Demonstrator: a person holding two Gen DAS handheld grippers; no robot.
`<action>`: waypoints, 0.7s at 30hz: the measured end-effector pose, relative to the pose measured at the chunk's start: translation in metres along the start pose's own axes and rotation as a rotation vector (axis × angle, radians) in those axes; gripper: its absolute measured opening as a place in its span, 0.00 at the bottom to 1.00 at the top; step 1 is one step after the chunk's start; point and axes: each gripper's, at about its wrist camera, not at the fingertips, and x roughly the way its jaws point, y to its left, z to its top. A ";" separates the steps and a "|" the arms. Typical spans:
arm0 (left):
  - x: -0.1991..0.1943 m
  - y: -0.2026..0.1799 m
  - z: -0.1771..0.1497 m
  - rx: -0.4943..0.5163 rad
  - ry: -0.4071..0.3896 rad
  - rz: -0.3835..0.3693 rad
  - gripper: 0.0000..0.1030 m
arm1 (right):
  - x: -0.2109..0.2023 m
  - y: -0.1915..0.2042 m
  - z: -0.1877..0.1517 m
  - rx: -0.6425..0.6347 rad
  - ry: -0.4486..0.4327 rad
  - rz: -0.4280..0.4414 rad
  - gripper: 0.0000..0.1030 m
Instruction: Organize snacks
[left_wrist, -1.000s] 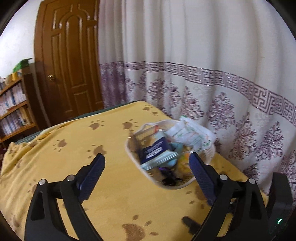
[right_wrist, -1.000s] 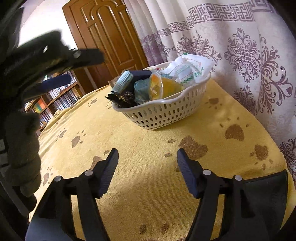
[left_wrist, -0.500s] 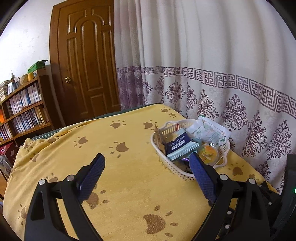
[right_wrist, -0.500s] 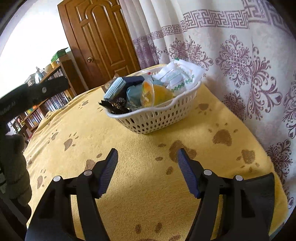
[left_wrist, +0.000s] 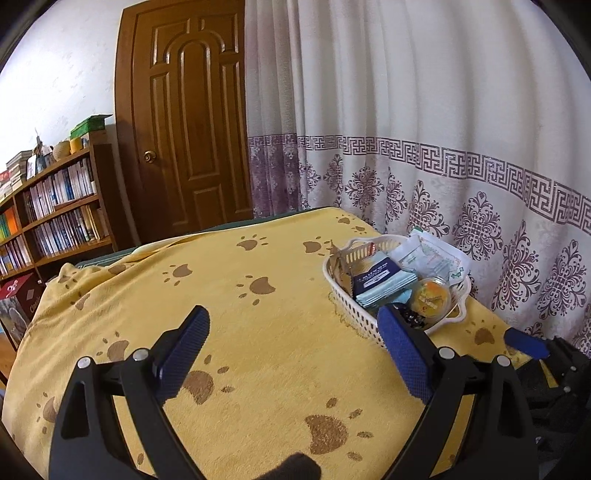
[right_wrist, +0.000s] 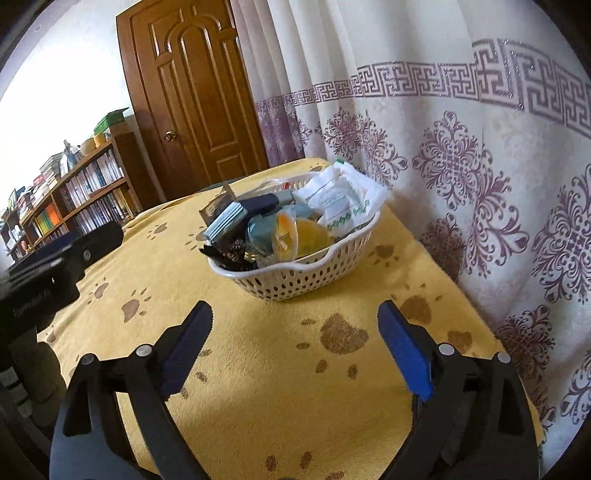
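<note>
A white perforated basket (left_wrist: 354, 312) (right_wrist: 306, 282) full of snacks stands near the table's far right corner, by the curtain. In it are a dark blue packet (left_wrist: 376, 275), a yellow jelly cup (left_wrist: 430, 297) (right_wrist: 295, 238), white wrapped packs (left_wrist: 432, 256) (right_wrist: 340, 201) and teal packets (right_wrist: 225, 218). My left gripper (left_wrist: 293, 345) is open and empty, above the cloth, left of and nearer than the basket. My right gripper (right_wrist: 295, 341) is open and empty, just in front of the basket. The right gripper's blue fingertip (left_wrist: 524, 341) shows in the left wrist view.
The table is covered by a yellow cloth with brown paw prints (left_wrist: 258, 332) (right_wrist: 266, 369). A patterned curtain (left_wrist: 443, 166) hangs close behind the basket. A wooden door (left_wrist: 184, 122) and a bookshelf (left_wrist: 48, 221) stand beyond. The left gripper's body (right_wrist: 44, 273) is at the left edge.
Both grippers have drawn back from the basket and lifted; the left one has swung left, so the basket now sits further right. Both stay open and empty.
</note>
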 end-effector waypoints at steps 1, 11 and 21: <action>-0.001 0.001 -0.001 -0.002 -0.001 0.004 0.95 | -0.001 0.000 0.000 0.000 -0.003 -0.004 0.94; -0.002 0.001 -0.011 0.020 -0.009 0.011 0.95 | -0.005 0.004 0.013 -0.041 -0.034 -0.088 0.96; 0.003 -0.012 -0.020 0.099 -0.002 0.059 0.95 | 0.007 0.004 0.012 -0.062 -0.004 -0.121 0.96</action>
